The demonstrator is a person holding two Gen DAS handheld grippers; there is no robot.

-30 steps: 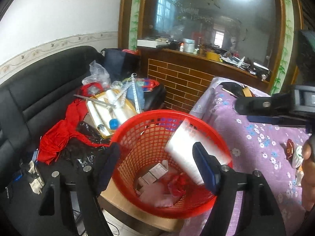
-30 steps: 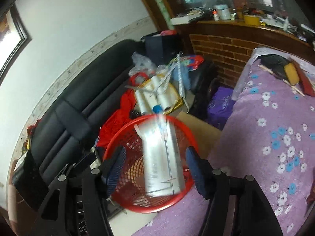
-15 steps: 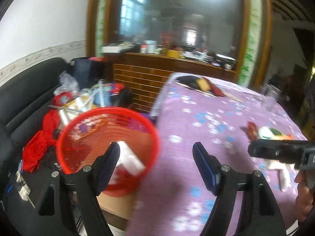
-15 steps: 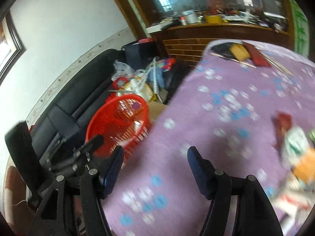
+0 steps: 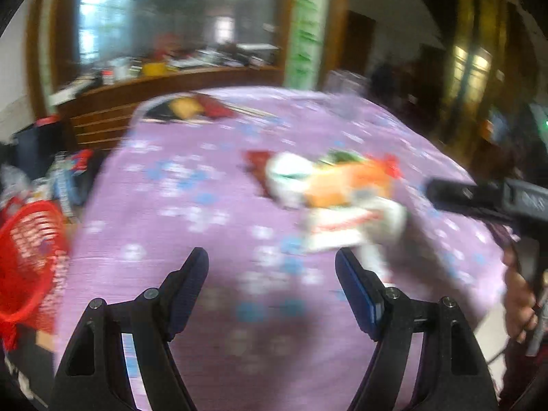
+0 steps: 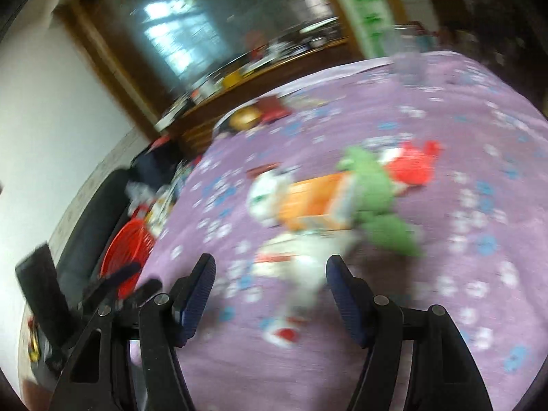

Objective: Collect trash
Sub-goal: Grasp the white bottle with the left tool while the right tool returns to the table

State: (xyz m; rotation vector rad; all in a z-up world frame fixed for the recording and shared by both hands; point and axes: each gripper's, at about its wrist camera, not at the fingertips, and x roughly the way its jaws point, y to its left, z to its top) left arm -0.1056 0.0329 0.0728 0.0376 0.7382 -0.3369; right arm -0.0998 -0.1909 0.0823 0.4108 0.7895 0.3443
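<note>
1. Trash (image 5: pixel 335 191) lies in a blurred heap on the purple flowered tablecloth (image 5: pixel 191 212), ahead of both my grippers: white, orange, green and red wrappers bunched together, edges smeared by motion.
2. My left gripper (image 5: pixel 272 274) hangs over bare cloth short of the heap, its fingers (image 5: pixel 190 281) spread apart with nothing between them.
3. My right gripper (image 6: pixel 270 279) points at the near end of the heap; its fingers (image 6: pixel 337 286) stand spread too, having just widened a little, and a white wrapper (image 6: pixel 301 263) shows in the gap, though the pads are not pressing on it.
4. In the left wrist view, my right hand (image 5: pixel 519 294) and its tool sit at the right edge, beside the heap.
5. The red basket (image 5: pixel 29 257) stands off the table's left edge, well apart from the trash.
6. At the table's far end lie some dark, yellow and red things, too blurred to name.
</note>
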